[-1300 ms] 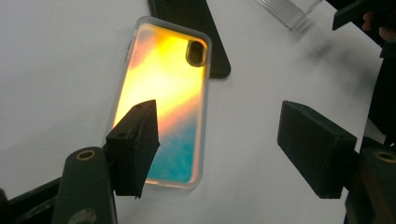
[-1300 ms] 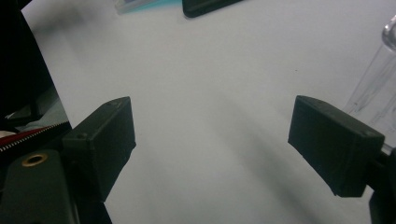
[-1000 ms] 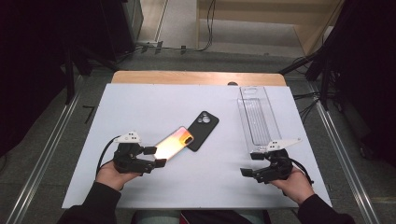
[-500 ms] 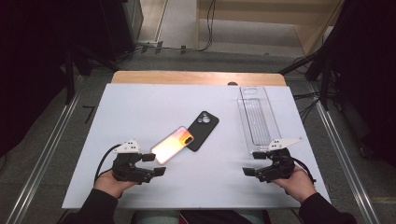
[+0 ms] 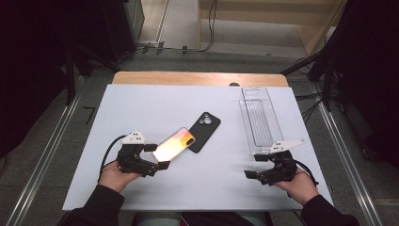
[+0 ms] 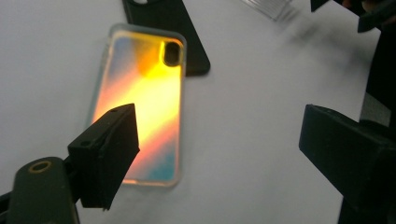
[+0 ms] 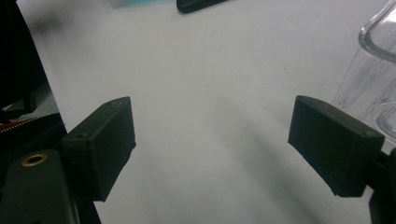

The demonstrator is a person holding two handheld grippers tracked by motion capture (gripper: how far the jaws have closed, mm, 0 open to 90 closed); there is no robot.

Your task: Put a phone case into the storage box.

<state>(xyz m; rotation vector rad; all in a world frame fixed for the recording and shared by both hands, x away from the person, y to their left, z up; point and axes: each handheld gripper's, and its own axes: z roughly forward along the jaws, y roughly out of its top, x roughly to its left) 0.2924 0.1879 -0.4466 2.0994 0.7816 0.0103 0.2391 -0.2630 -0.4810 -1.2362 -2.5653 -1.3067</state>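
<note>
An iridescent orange phone case (image 5: 174, 143) (image 6: 144, 93) lies flat on the white table (image 5: 141, 108), its far end against a black phone case (image 5: 204, 131) (image 6: 170, 28). My left gripper (image 5: 157, 156) (image 6: 219, 158) sits at the near end of the iridescent case. Its jaws have just been opening and stand open, with only bare table between them; one fingertip (image 6: 109, 154) hangs over the case's near corner. My right gripper (image 5: 255, 165) (image 7: 215, 140) is open over bare table at the front right, just short of a clear plastic tray (image 5: 260, 120) (image 7: 373, 79).
The clear tray runs lengthwise along the right side of the table. A wooden strip (image 5: 197, 78) borders the far edge. Metal rails (image 5: 42, 165) and cables flank the table on the floor.
My left gripper has pulled back a little from the iridescent case toward the person, and its jaws stand wider apart. The right gripper has stayed where it was.
</note>
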